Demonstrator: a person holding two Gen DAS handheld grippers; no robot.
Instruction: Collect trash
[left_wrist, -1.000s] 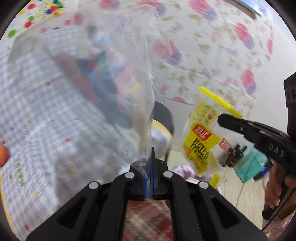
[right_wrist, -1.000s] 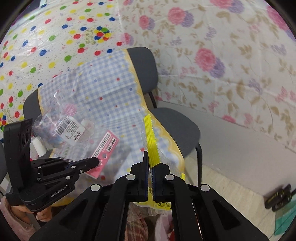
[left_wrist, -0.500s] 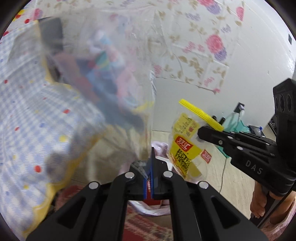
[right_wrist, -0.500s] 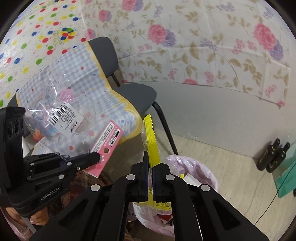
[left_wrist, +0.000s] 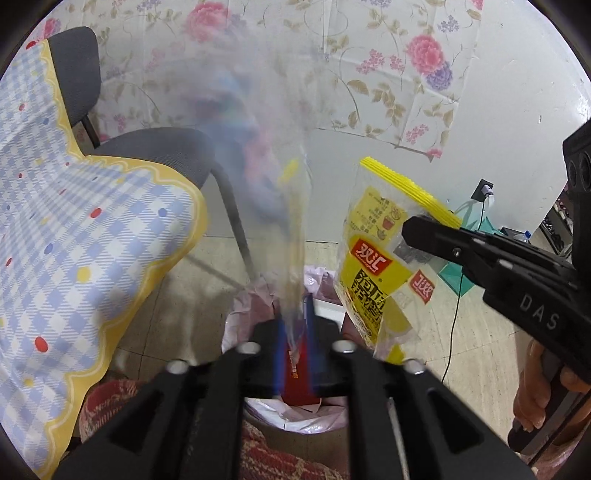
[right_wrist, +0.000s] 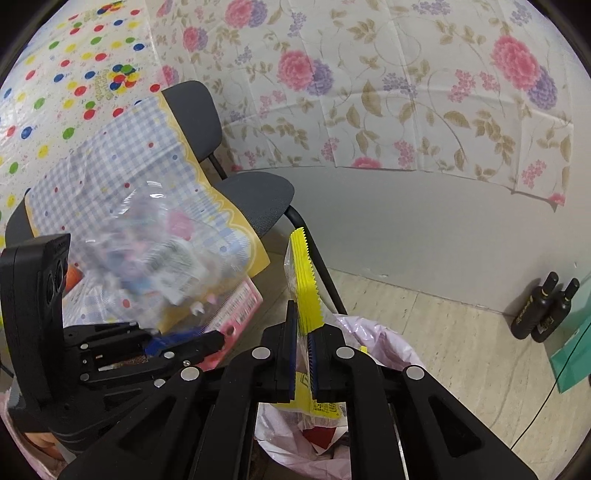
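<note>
The bin, lined in pink plastic, stands on the floor below both grippers and already holds some rubbish, a red scrap among it. The yellow packet hangs over the bin's right side, its serrated top strip between the fingers of the right gripper. Those jaws have parted a little and the strip stands loose in the gap, so I judge the packet released or about to drop. The clear bag, blurred and with small printed things inside, hangs to the left over the bin's near edge. Its lower corner runs down between the blue pads of the left gripper, which also stand slightly apart, so that grip looks slack too. Neither piece is in the bin yet. What is left, as far as can be seen, is for both to fall in. To the far left stands a grey chair with a checked cloth draped over it.
</note>
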